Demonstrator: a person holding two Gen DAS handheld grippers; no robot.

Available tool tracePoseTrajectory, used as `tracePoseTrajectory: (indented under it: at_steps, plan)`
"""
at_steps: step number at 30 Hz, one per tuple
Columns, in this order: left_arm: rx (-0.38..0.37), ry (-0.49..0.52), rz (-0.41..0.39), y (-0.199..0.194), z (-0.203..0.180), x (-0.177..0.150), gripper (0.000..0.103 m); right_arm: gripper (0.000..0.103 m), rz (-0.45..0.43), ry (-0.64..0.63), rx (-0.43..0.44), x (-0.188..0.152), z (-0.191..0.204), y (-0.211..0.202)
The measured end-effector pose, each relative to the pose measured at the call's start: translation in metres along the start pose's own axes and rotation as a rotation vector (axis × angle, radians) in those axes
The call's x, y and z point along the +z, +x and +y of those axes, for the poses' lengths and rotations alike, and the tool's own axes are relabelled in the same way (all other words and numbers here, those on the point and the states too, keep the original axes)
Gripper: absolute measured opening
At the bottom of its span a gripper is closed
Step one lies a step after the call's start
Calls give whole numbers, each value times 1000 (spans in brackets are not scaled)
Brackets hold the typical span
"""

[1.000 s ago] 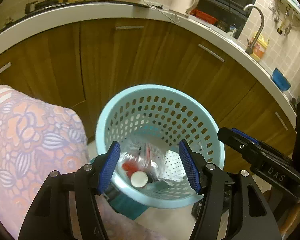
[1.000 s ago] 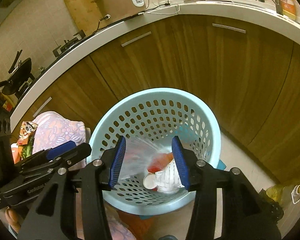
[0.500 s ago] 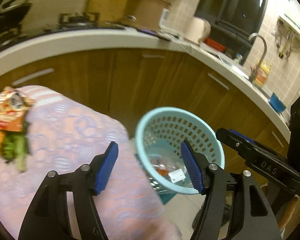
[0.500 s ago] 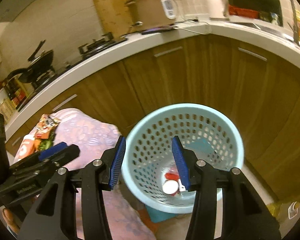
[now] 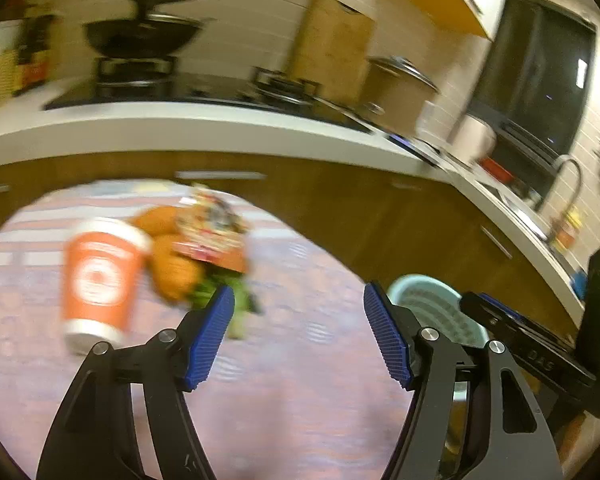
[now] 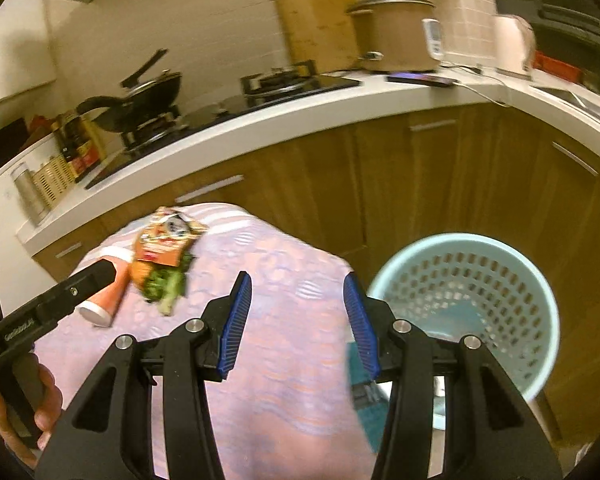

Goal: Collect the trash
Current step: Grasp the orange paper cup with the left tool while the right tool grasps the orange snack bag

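Step in hand, as judged: reaching for the next piece of trash on the table [image 6: 284, 364], which is covered by a pink patterned cloth.

Remaining trash sits in one cluster at the far left of the table: an orange paper cup [image 5: 98, 280] lying on its side, a crumpled snack wrapper [image 6: 164, 240] on top of orange peel-like scraps [image 5: 172, 264], and green vegetable scraps [image 6: 166, 286] at the near edge of the pile. Left view is motion-blurred, so the orange scraps are probably peel; cannot confirm.

Light blue perforated basket [image 6: 472, 304] stands on the floor just right of the table, in front of the wooden cabinets.

To do it well: take one item per grasp. The cup is the cleanest target; close across its body, not its rim, since a paper wall will crush under hard squeeze. Wrapper overlaps the scraps, so pinching it from above risks dragging loose bits off the cloth.

Left gripper [image 5: 296, 338]: jaws spread wide, nothing between them, touching nothing, nearest the green scraps.

Right gripper [image 6: 298, 320]: jaws likewise wide apart and empty, over bare cloth, with the basket off to its right.
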State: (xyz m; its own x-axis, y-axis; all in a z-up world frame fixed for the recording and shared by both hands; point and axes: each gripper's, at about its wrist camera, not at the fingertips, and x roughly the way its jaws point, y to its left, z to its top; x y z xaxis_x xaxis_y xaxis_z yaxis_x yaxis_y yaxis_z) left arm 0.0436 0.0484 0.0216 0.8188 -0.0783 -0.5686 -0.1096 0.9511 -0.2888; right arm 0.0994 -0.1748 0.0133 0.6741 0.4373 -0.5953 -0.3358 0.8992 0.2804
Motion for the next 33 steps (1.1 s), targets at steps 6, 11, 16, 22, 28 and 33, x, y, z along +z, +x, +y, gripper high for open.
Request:
tracePoseTrajectory:
  at_steps: [6,11,16,22,28,33]
  plan:
    - [168,-34,-40,-15,50,5,76,44,43,-65,52,1,44,25]
    - [229,-82,26,0,91,2,77,44,92,-122,86,0,80,54]
    - [230,-117,96,26,117,-2,77,44,129,-165,110,6,110,83]
    - [221,-155,122,47,133,-7,76,44,164,-185,136,16,136,116]
    - [188,-197,105,49,143,-13,69,64,192,-161,140,22,150,153]
    - [191,-195,29,36,144,-11,71,74,228,-126,148,28,156,180]
